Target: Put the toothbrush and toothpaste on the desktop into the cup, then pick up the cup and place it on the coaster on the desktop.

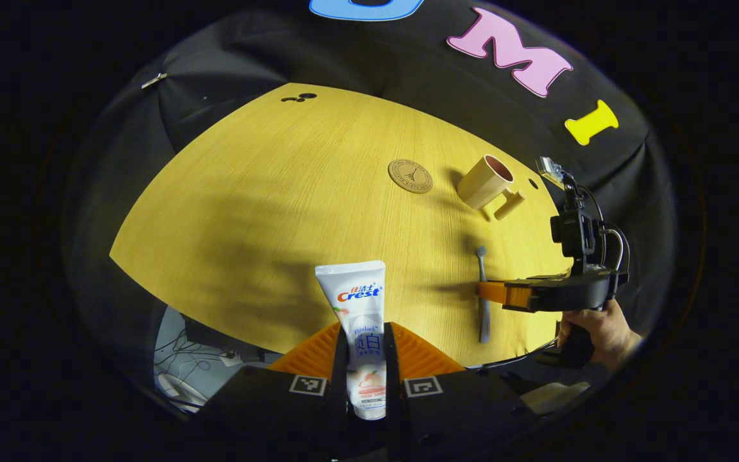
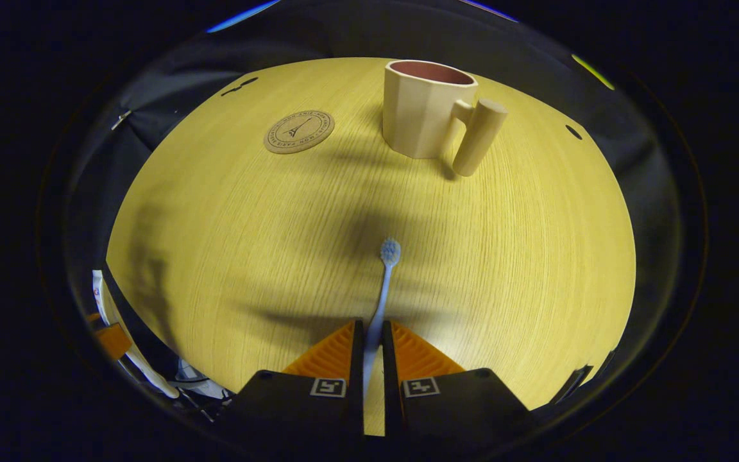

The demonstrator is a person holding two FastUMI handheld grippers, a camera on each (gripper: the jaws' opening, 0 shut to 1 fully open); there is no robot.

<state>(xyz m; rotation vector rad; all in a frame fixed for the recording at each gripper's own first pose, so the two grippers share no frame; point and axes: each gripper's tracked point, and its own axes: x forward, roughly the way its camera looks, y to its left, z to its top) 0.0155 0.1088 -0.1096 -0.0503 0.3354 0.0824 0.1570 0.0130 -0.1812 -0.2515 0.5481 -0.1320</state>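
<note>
Left gripper point(image 1: 367, 350) is clamped on the toothpaste point(image 1: 360, 321): both fingers press the sides of the white tube, whose flat crimped end points forward and up, lifted over the near edge of the wooden desktop point(image 1: 267, 212). Right gripper point(image 2: 369, 350) has its fingers drawn close on the handle of the toothbrush point(image 2: 382, 289), one on either side and touching it, with the bristled head pointing forward toward the cup point(image 2: 424, 109). In the left gripper view the right gripper point(image 1: 494, 292) reaches in from the right, held by a hand point(image 1: 603, 333), with the toothbrush point(image 1: 484, 301) crossing between its fingertips; whether the brush is off the wood or still resting on it cannot be told. The cup stands upright at the far right of the desktop, handle turned toward the camera and to the right. The round coaster point(image 2: 299, 131) lies flat to its left, apart from it.
</note>
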